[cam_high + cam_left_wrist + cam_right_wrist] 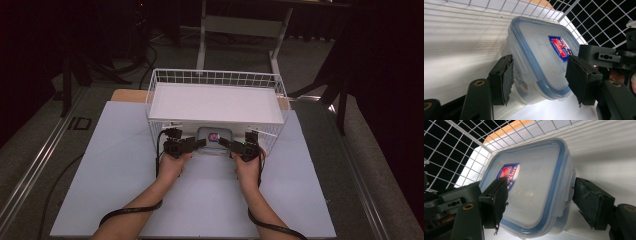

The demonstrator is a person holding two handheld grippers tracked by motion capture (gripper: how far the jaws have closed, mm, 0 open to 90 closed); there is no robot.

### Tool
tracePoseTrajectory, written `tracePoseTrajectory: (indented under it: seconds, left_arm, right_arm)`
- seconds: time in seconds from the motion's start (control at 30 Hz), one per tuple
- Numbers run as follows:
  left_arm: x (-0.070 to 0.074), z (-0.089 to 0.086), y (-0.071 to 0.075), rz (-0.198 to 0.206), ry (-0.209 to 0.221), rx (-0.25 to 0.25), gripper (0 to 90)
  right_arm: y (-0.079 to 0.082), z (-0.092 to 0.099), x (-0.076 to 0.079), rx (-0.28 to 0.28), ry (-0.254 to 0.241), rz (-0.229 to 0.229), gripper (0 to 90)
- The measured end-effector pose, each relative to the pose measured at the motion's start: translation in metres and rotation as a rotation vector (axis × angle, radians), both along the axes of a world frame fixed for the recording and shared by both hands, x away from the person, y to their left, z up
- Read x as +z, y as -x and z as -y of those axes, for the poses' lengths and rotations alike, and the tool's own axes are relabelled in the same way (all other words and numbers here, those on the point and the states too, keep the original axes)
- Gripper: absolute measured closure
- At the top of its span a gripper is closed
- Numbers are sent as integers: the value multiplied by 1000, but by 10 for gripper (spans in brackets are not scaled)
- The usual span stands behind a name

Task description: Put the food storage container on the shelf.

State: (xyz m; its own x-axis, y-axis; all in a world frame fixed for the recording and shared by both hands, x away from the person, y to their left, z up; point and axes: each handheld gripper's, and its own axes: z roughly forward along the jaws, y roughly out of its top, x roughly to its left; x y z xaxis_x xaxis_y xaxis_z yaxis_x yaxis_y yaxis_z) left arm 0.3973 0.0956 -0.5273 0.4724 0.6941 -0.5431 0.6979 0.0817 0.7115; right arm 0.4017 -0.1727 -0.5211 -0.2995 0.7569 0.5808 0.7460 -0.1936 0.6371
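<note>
A clear plastic container (214, 136) with a blue-rimmed lid and a red and blue sticker lies under the white shelf of a wire basket (215, 77), at its open front. My left gripper (200, 143) reaches in from the left and my right gripper (223, 142) from the right. In the left gripper view the container (541, 50) sits tilted between the wide-spread jaws of the left gripper (541, 77). In the right gripper view the right gripper (539, 202) straddles the container (534, 185) too; its right pad (594, 205) stands just off the lid's latch.
The basket stands at the back middle of a pale table top (115, 165). A flat white panel (215, 102) covers the basket's top. Wire mesh walls (599, 22) close in both sides. Cables trail from both wrists towards the near edge. A desk frame (240, 25) stands beyond.
</note>
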Motion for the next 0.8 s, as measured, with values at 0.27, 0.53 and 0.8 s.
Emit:
tracePoseTrajectory:
  seconds: [0.27,0.53,0.8]
  left_arm:
    - [1,-4,10,3,25,-8,421]
    - [7,-12,29,17,5,-38,419]
    - [25,-21,70,82,-26,-115,383]
  right_arm:
    - [6,2,13,34,83,75,353]
    - [23,5,22,74,146,137,348]
    - [53,-2,40,115,205,229,355]
